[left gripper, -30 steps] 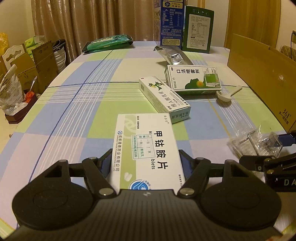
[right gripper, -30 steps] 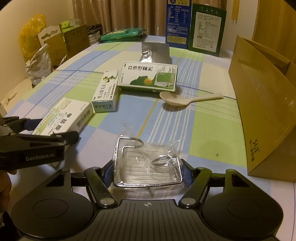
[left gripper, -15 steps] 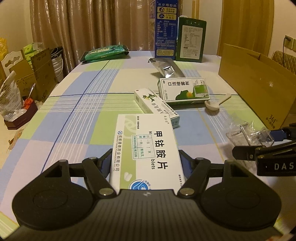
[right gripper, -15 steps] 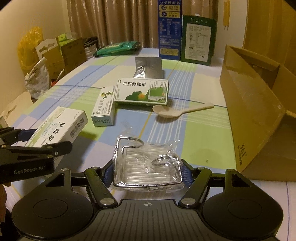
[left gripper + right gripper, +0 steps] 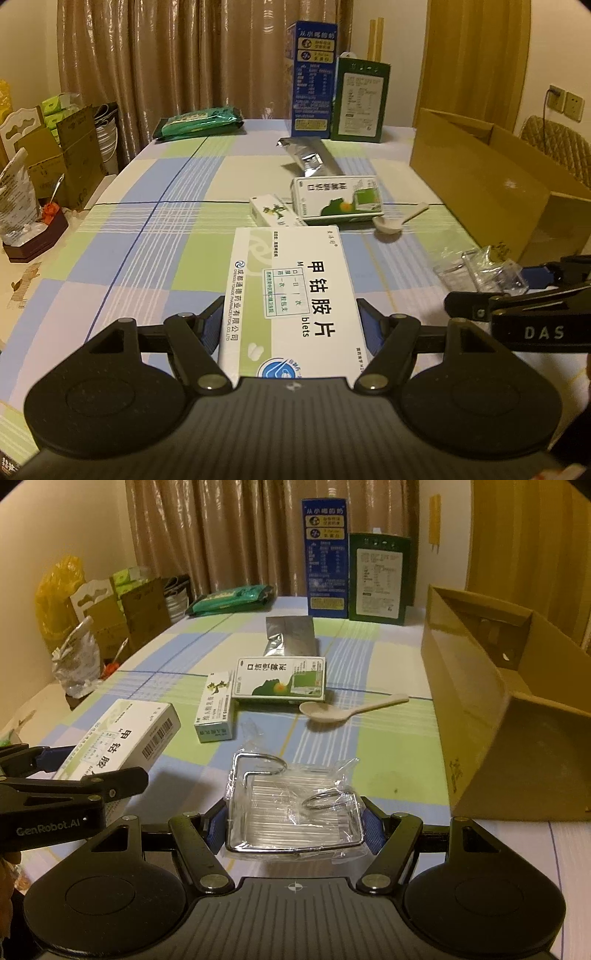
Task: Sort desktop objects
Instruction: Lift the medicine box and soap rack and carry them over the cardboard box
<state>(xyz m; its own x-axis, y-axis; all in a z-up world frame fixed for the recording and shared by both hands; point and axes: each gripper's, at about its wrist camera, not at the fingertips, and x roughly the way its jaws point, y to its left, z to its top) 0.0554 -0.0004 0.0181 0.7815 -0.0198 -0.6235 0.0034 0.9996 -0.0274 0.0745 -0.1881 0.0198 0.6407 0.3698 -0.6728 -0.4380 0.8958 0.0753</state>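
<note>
Both grippers tilt downward, side by side above the checked table (image 5: pixel 122 236). The left gripper (image 5: pixel 290 325) has its fingers clamped on a white medicine box (image 5: pixel 288 295), held clear of the cloth. The right gripper (image 5: pixel 293 821) grips a plastic-wrapped wire rack (image 5: pixel 291 805), near the open cardboard box (image 5: pixel 480 701).

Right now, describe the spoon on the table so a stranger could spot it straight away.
Find the big open cardboard box on the checked tablecloth. Just beside its near wall lies the spoon, next to a flat green-and-white box. It is the only pale, one-piece utensil there; everything near it is a printed carton.
</note>
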